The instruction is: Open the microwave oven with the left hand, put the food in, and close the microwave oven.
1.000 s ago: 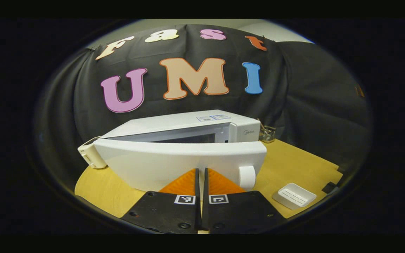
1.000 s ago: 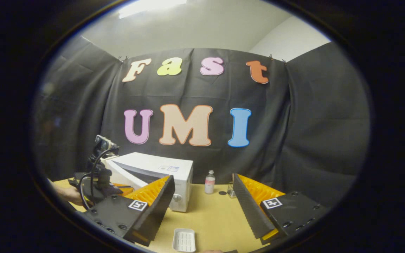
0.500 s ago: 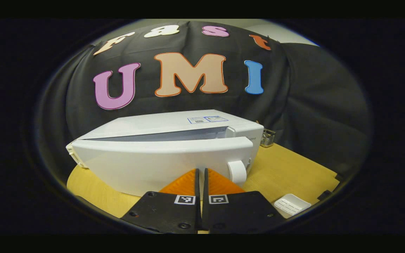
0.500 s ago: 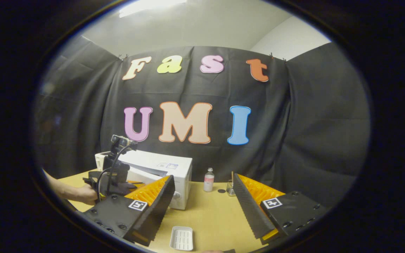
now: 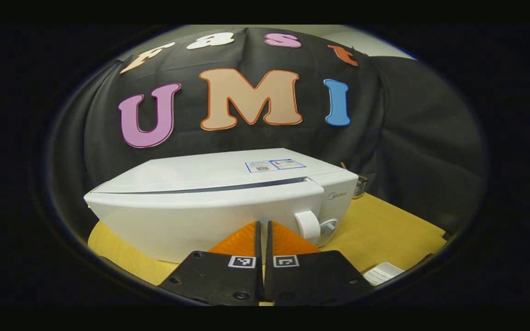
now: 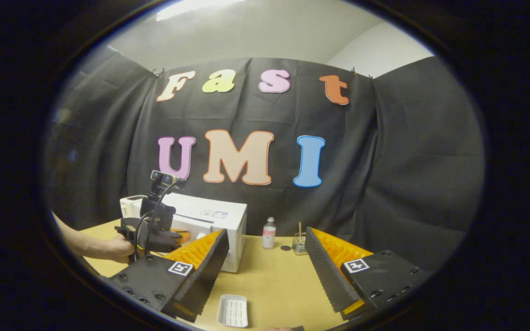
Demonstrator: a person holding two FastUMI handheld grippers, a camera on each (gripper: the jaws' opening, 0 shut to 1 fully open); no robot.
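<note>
The white microwave oven [image 5: 228,170] stands on the wooden table, its door [image 5: 191,216] almost flat against the body with only a thin dark slit along the top edge. My left gripper [image 5: 263,223] is shut, its tips against the lower front of the door, left of the round knob [image 5: 307,225]. In the right gripper view the microwave [image 6: 216,218] sits at the left, with a hand [image 6: 111,247] holding the left gripper [image 6: 175,237] at its door. My right gripper [image 6: 267,232] hovers open over the table with nothing between its fingers.
A white ribbed tray [image 6: 233,311] lies on the table [image 6: 274,280] near the front edge, also at the lower right in the left gripper view [image 5: 382,272]. A small bottle [image 6: 269,233] and a glass jar with a stick [image 6: 299,244] stand by the back wall.
The microwave door has swung from well ajar to nearly closed, with my left gripper moving forward against it. The right gripper has barely shifted.
</note>
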